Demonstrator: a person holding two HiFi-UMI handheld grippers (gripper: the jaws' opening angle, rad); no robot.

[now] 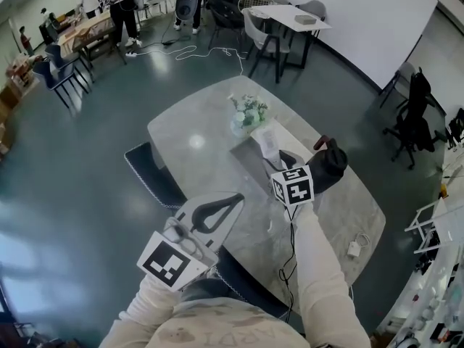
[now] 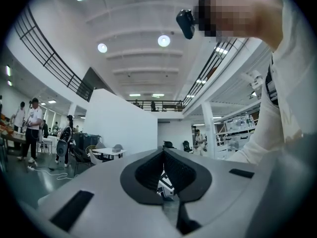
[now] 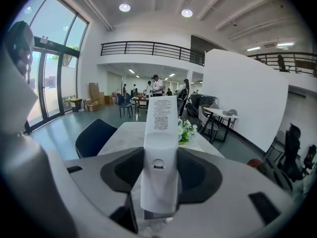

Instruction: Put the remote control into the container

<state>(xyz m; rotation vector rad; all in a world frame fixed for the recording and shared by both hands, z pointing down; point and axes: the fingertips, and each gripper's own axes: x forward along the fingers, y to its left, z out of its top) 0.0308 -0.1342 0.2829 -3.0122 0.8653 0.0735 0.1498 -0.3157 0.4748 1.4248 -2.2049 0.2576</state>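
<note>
**Remote pinched in right gripper**

The white remote control (image 3: 159,148) is clamped upright between the right gripper's (image 3: 159,190) jaws. In the head view it overlaps the grey container (image 1: 243,158) on the table (image 1: 181,133), near flowers (image 1: 248,112). The left gripper (image 2: 163,185) is pressed together on nothing.

Print on the remote control (image 3: 159,152) is illegibly small.
</note>
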